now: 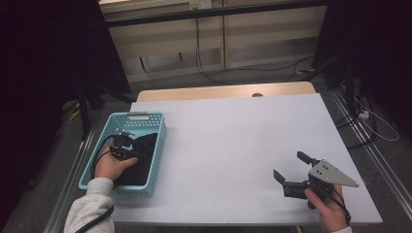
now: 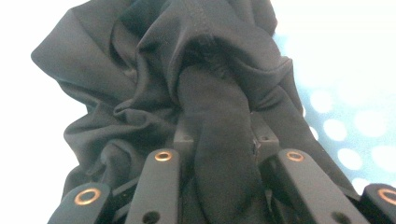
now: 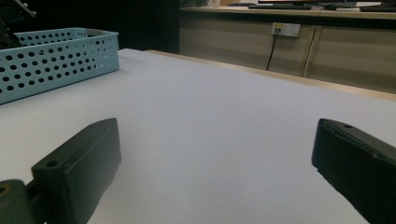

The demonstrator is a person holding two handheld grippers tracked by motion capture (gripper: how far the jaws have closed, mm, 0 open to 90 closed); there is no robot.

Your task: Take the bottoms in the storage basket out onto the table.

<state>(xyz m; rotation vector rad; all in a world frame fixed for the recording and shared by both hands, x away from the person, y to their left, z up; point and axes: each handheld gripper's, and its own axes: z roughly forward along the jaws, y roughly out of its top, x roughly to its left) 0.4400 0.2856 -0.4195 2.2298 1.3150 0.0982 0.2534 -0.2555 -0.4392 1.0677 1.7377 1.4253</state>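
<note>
A black cloth point(image 1: 144, 156) lies bunched in a light-blue perforated basket point(image 1: 145, 119) at the table's left front. My left gripper point(image 1: 129, 154) reaches into the basket from the near side, held by a hand in a grey sleeve. In the left gripper view its jaws point(image 2: 224, 140) are shut on a thick fold of the black cloth point(image 2: 140, 84), whose crumpled rest hangs beyond the tips. My right gripper point(image 1: 287, 165) hovers low over the white table point(image 1: 233, 136) at the front right. It stands open, with nothing between its fingers point(image 3: 79, 158).
The blue basket point(image 3: 56, 60) shows at the left of the right gripper view, across bare tabletop. Beyond the table's far edge, cables run over the floor along a pale wall. Dark stands flank both sides of the table.
</note>
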